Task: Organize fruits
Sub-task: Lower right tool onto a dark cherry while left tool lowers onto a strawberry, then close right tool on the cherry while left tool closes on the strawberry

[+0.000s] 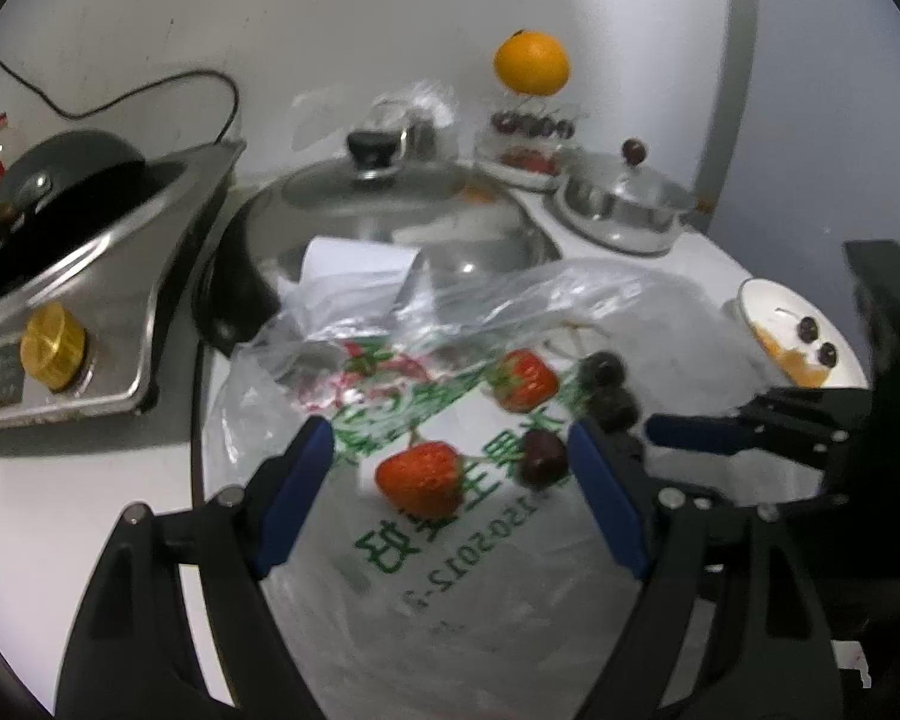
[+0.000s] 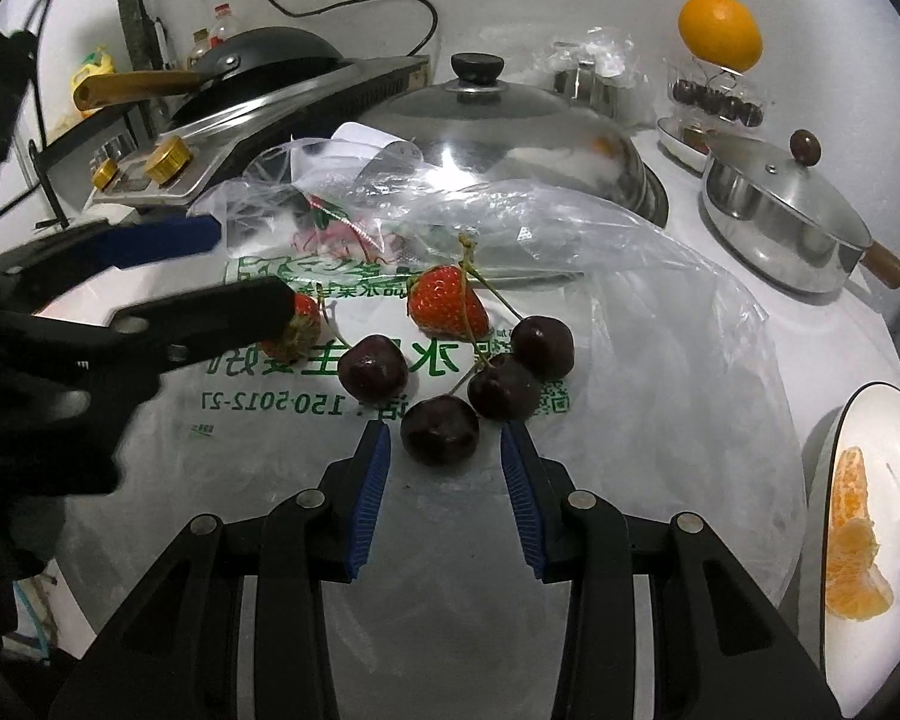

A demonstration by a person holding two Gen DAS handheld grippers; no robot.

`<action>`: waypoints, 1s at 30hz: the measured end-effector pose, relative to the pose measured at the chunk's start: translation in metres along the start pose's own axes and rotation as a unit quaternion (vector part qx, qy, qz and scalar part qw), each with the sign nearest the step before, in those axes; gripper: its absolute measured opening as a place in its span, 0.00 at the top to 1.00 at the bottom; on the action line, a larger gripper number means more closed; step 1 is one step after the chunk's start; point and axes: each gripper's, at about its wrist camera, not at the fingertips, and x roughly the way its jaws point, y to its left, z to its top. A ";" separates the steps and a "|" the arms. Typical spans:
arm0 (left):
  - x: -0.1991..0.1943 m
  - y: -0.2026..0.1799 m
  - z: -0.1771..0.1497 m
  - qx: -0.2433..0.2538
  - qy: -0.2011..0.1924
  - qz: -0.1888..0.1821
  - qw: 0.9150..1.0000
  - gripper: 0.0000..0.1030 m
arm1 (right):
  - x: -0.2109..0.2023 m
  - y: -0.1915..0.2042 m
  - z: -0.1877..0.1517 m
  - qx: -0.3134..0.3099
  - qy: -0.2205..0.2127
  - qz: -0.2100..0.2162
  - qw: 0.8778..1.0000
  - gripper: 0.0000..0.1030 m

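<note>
**Both sets of jaws lined up on fruit, nothing grabbed yet**

So here's where things stand. The fruit is loose on a clear plastic bag [image 2: 660, 312] with green print, spread over the white bench [image 1: 90, 474]. Two strawberries and four dark cherries, all close together.

The right gripper [image 2: 447, 450] has its jaws parted just a bit wider than a cherry, and they're empty. The nearest cherry [image 2: 440, 429] sits dead ahead of the tips, right at the mouth of the gap and centred between the two blue pads, but as far as I can tell neither pad touches it. Its stem runs up and away from the jaws toward the other cherries [image 2: 501, 387], so I'd guess a straight push forward and a squeeze gets it without snagging. The neighbour cherry is touching or nearly touching it on the far right side, which could get nudged.

The left gripper [image 1: 450, 438] is spread wide, also empty. The near strawberry [image 1: 419, 478] lies between its jaws, slightly toward the left one, with its long axis roughly across the gap, tip pointing to the left pad. A lone cherry [image 1: 543, 457] sits just inside the right pad, so closing there might catch both.

The plate [image 2: 870, 420] with orange segments and two cherries is off to the right of the right jaws, so the right hand is the closer one for dropping a cherry there.
</note>
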 end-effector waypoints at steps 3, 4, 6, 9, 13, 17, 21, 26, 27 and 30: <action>0.009 0.004 -0.003 -0.002 0.014 0.002 1.000 0.21 | 0.003 0.001 0.001 -0.003 0.003 0.000 1.000 0.61; 0.011 0.004 -0.004 -0.002 0.018 0.002 1.000 0.21 | 0.004 0.001 0.001 -0.003 0.003 0.000 1.000 0.61; 0.016 0.004 -0.007 0.001 0.024 0.003 1.000 0.21 | 0.006 0.002 0.001 -0.004 0.004 0.000 1.000 0.61; 0.021 0.000 -0.009 0.011 0.031 0.008 0.999 0.22 | 0.008 0.003 0.001 -0.004 0.006 -0.001 1.000 0.61; 0.024 0.000 -0.012 0.023 0.037 0.015 0.999 0.30 | 0.009 0.003 0.000 -0.003 0.007 -0.002 1.000 0.62; 0.024 0.006 -0.013 0.028 0.041 0.019 0.999 0.36 | 0.011 0.003 -0.002 -0.004 0.010 -0.002 1.000 0.67; 0.027 0.004 -0.016 0.054 0.048 0.021 0.997 0.37 | 0.011 0.004 -0.001 -0.005 0.009 -0.002 1.000 0.70; 0.030 -0.004 -0.014 0.076 0.045 0.026 0.996 0.43 | 0.011 0.003 -0.001 -0.004 0.009 -0.001 1.000 0.70; 0.031 -0.006 -0.014 0.082 0.046 0.026 0.995 0.45 | 0.011 0.003 -0.001 -0.004 0.009 -0.001 1.000 0.70; 0.034 -0.007 -0.015 0.089 0.055 0.023 0.994 0.54 | 0.010 0.003 -0.001 -0.004 0.008 -0.002 1.000 0.70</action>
